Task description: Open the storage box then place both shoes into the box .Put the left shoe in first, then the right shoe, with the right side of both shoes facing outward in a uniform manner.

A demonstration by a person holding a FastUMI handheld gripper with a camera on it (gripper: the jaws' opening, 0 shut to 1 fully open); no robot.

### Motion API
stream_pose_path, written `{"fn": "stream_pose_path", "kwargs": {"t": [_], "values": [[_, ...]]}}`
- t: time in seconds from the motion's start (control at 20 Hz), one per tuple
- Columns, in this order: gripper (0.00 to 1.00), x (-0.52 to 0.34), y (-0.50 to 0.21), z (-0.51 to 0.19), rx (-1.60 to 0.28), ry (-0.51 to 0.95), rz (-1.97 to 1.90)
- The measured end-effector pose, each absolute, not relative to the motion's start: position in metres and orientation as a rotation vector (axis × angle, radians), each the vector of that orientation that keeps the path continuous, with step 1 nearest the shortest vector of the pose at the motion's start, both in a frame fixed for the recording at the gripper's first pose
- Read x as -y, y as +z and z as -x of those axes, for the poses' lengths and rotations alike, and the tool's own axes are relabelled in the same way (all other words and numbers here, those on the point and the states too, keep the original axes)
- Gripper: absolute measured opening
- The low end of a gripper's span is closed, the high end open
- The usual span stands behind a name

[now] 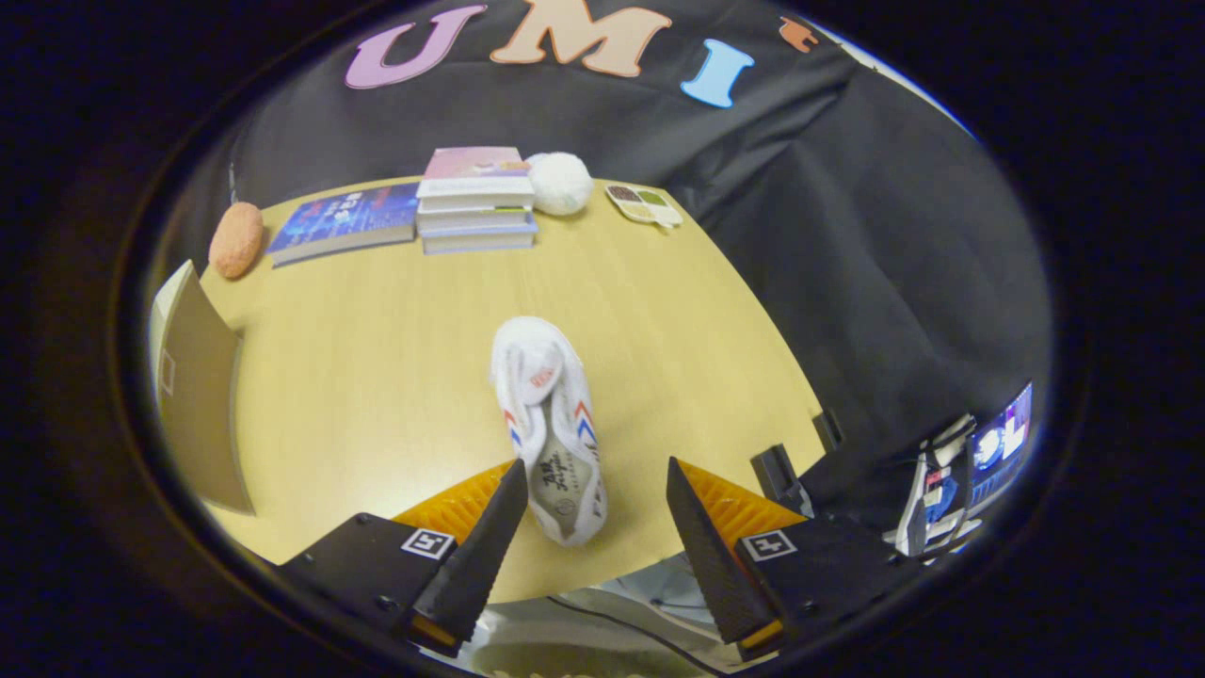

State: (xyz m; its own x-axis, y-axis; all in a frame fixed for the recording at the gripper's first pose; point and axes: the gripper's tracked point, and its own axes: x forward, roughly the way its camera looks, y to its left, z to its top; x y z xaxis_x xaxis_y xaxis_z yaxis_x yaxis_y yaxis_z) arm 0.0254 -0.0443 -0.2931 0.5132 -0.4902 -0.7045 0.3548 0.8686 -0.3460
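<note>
- Wooden table [395,358] is seen, with one white shoe [551,438] lying heel toward the gripper [598,513].
- Fingers are spread wide, empty.
- Heel should be straddled squarely before closing.

Even, soft overhead light on the surface [377,358]; faint shadows, strong fisheye curvature and darkening toward the edges.

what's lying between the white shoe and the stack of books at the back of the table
Nothing: in the gripper view only bare table separates the shoe from the stack of books. The gripper has open jaws.
</note>
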Motion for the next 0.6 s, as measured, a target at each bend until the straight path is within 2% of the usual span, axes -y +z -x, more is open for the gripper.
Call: {"fn": "stream_pose_path", "kwargs": {"t": [0.3, 0.6], "values": [[0.92, 0.077, -0.340, -0.027, -1.022, -0.441, 0.266], [0.86, 0.085, -0.372, -0.063, -0.996, -0.377, 0.254]]}}
